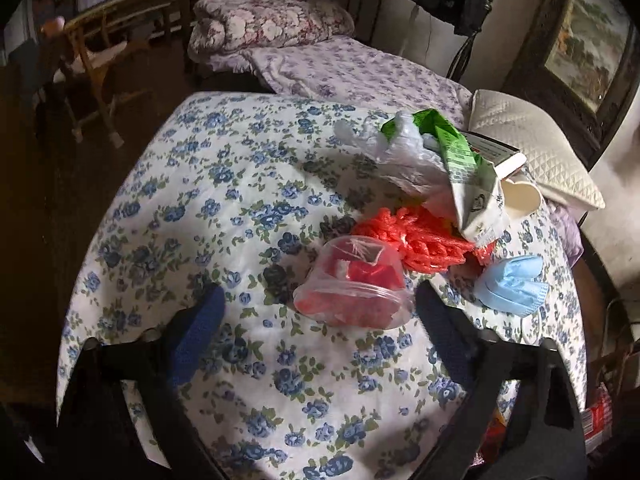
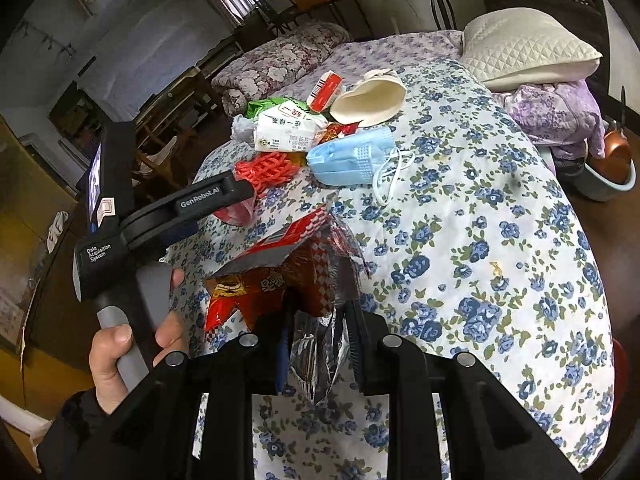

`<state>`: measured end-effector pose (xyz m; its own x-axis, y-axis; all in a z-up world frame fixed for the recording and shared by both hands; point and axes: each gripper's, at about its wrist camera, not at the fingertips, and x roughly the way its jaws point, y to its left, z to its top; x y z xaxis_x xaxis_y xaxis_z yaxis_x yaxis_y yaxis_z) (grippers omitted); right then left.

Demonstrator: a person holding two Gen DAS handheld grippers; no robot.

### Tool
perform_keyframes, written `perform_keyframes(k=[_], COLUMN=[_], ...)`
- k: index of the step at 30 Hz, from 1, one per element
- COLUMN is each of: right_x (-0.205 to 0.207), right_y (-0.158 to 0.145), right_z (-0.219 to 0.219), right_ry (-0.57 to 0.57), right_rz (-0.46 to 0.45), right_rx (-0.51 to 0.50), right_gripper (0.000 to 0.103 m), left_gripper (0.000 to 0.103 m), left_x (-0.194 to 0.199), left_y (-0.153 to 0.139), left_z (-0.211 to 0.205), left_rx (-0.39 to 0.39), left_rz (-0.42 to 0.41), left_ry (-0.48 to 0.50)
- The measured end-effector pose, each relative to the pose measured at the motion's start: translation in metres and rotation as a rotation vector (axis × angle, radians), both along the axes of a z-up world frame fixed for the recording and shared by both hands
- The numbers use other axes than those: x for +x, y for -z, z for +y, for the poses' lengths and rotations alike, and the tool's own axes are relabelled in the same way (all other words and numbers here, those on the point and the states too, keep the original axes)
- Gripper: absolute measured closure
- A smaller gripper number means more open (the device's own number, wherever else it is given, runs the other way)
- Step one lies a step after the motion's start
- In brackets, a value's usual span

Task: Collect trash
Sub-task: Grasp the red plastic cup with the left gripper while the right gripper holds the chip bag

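Trash lies on a bed with a blue-flowered quilt (image 1: 224,200). My left gripper (image 1: 320,300) is open, its blue pads on either side of a clear plastic cup with red scraps (image 1: 352,292), just short of it. Behind it lie red mesh netting (image 1: 416,240), a green and white wrapper (image 1: 468,184), a clear plastic bag (image 1: 396,152), a paper cup (image 1: 520,196) and a blue face mask (image 1: 508,288). My right gripper (image 2: 318,320) is shut on a red and orange snack bag (image 2: 288,272). The right view also shows the mask (image 2: 352,156), netting (image 2: 268,168) and paper cup (image 2: 368,100).
A white quilted pillow (image 1: 532,140) and a purple floral blanket (image 1: 352,68) lie behind the trash. A wooden chair (image 1: 100,64) stands on the dark floor at left. A small red and white box (image 2: 326,88) lies by the paper cup. A basin with a copper pot (image 2: 612,168) stands right of the bed.
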<state>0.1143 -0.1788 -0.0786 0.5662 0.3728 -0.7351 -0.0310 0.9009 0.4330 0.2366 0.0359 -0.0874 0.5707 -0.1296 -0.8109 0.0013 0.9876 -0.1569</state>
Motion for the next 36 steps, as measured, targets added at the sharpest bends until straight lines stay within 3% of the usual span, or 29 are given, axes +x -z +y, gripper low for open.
perform_keyframes(k=[3,5,8,19,29,36], right_x=[0.002,0.002,0.003,0.000,-0.005,-0.019], right_y=[0.001,0.001,0.001,0.000,-0.006,-0.018], right_z=[0.002,0.003,0.002,-0.003,-0.007,-0.019], right_ry=[-0.005,-0.008,-0.002,-0.005,0.011,0.065], right_rz=[0.003,0.001,0.001,-0.008,-0.037,-0.110], right_rx=[-0.001,-0.003,-0.001,0.011,0.015,0.016], right_gripper=[0.078,0.078,0.078,0.078,0.078,0.078], left_gripper=[0.033,0.050,0.050,0.050,0.050,0.050], left_x=[0.002,0.002,-0.004,-0.045,-0.078,-0.100], left_y=[0.005,0.008,0.001,-0.035,-0.054,-0.062], left_z=[0.000,-0.003,-0.006,-0.004,-0.019,-0.023], left_rx=[-0.031,-0.020,-0.016,-0.130,-0.126,-0.107], left_rz=[0.028,0.033,-0.004,-0.080,-0.119,-0.130], left_ry=[0.022,0.047,0.058,0.099,0.129,0.119])
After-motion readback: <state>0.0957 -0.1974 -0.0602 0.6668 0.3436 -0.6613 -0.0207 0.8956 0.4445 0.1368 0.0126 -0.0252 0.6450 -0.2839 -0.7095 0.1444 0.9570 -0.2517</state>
